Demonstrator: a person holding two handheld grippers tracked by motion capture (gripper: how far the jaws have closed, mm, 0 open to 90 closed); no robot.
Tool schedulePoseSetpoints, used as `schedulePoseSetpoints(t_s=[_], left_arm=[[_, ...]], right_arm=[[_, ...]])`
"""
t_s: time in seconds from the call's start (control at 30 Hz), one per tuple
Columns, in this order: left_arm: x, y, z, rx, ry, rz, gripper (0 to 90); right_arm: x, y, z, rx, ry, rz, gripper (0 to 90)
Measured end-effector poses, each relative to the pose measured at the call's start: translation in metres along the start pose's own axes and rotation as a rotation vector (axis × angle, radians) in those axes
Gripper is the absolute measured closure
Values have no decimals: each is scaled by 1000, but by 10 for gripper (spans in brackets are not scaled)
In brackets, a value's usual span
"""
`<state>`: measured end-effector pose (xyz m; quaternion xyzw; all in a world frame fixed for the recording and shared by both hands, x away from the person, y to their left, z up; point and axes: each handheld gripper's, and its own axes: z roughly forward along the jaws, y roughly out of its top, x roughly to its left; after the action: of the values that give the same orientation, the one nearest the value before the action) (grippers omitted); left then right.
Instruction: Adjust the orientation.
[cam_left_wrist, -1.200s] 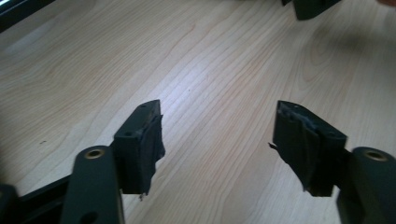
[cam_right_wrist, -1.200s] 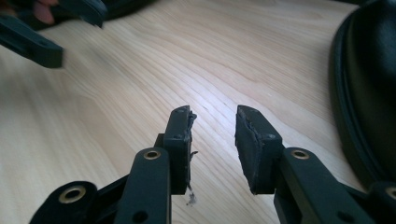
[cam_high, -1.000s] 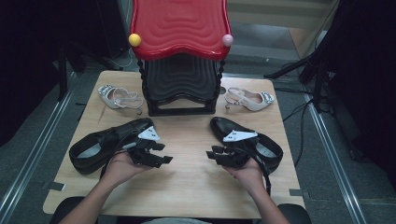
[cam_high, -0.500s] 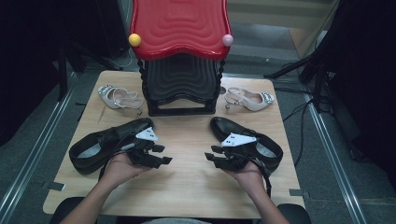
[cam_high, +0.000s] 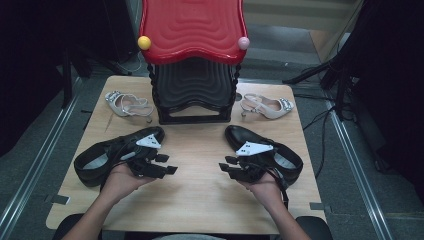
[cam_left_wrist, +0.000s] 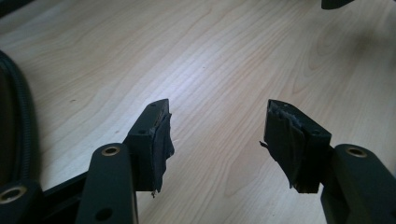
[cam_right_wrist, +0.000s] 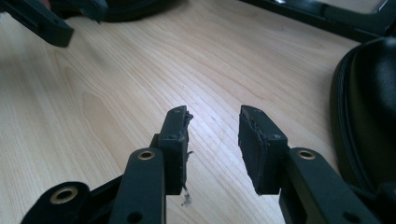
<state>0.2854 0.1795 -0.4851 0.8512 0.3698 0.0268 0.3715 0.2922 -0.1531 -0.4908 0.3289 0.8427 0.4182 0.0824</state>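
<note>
Left gripper (cam_high: 167, 164) jaws apart, empty, right gripper (cam_high: 226, 167) jaws apart, just been closing, between 2 black shoes (cam_high: 107, 155)

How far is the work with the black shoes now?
Done: nothing visible; both black shoes, left black shoe and right black shoe, lie on the table, not on the rack. In hand: left gripper and right gripper hover open and empty. Left: gripping and moving the shoes.
</note>
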Motion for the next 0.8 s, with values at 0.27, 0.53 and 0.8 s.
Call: schedulePoseSetpoints(t_s=[0.27,0.53,0.8], left_arm=[[7,-3,-7,-7,27,-18,396],[10,-4,-14,12,-19,-7,413],[12,-8,-31,27,19,-12,453]], right_arm=[[-1,8,-2,46,26,22,636],[-1,13,0,67,22,49,645],[0,12,4,91,17,30,635]])
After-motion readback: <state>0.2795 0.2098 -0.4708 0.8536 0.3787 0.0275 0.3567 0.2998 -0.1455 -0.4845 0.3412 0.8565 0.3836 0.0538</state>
